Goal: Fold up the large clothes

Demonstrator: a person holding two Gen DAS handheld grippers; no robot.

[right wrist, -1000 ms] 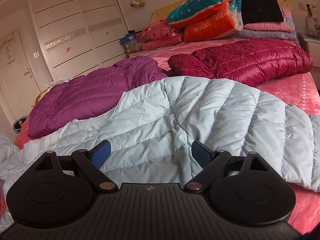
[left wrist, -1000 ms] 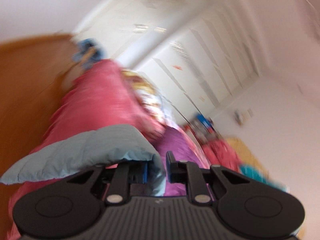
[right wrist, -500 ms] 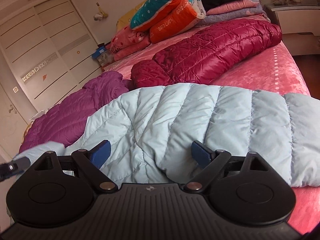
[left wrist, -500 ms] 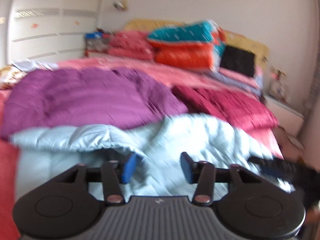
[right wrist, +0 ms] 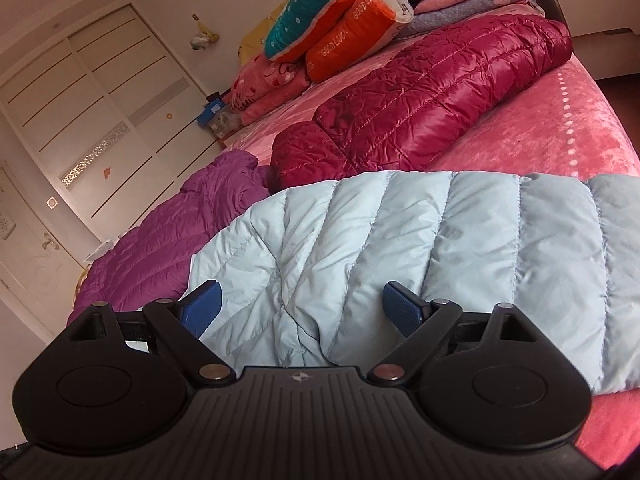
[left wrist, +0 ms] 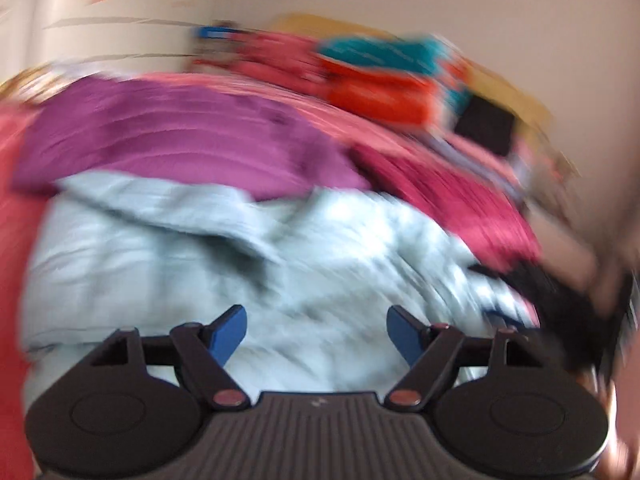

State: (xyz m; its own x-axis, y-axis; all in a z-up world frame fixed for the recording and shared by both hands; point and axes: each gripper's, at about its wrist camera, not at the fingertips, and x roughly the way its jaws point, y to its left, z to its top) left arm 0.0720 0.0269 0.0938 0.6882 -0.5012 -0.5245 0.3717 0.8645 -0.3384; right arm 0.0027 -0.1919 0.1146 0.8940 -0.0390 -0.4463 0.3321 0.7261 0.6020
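A pale blue quilted down jacket (right wrist: pixel 420 240) lies spread on the pink bed (right wrist: pixel 560 136). My right gripper (right wrist: pixel 300 306) hovers open just above its near edge, nothing between the blue pads. In the blurred left wrist view the same jacket (left wrist: pixel 240 256) fills the foreground with a fold lying across its upper part. My left gripper (left wrist: pixel 316 330) is over it with its jaws opening and nothing pinched between them. The right gripper's dark body (left wrist: pixel 560 300) shows at the right edge of that view.
A purple down jacket (right wrist: pixel 168 240) lies left of the blue one and a dark red one (right wrist: pixel 420 96) beyond it. Stacked pillows and quilts (right wrist: pixel 340 28) sit at the bed's head. White wardrobe doors (right wrist: pixel 100 120) stand at the left, a bedside cabinet (right wrist: pixel 588 4) far right.
My left gripper, earlier shut on the blue jacket's edge, swung round over the bed, let the fabric go and spread its jaws. The right gripper rolled slightly, staying open over the jacket.
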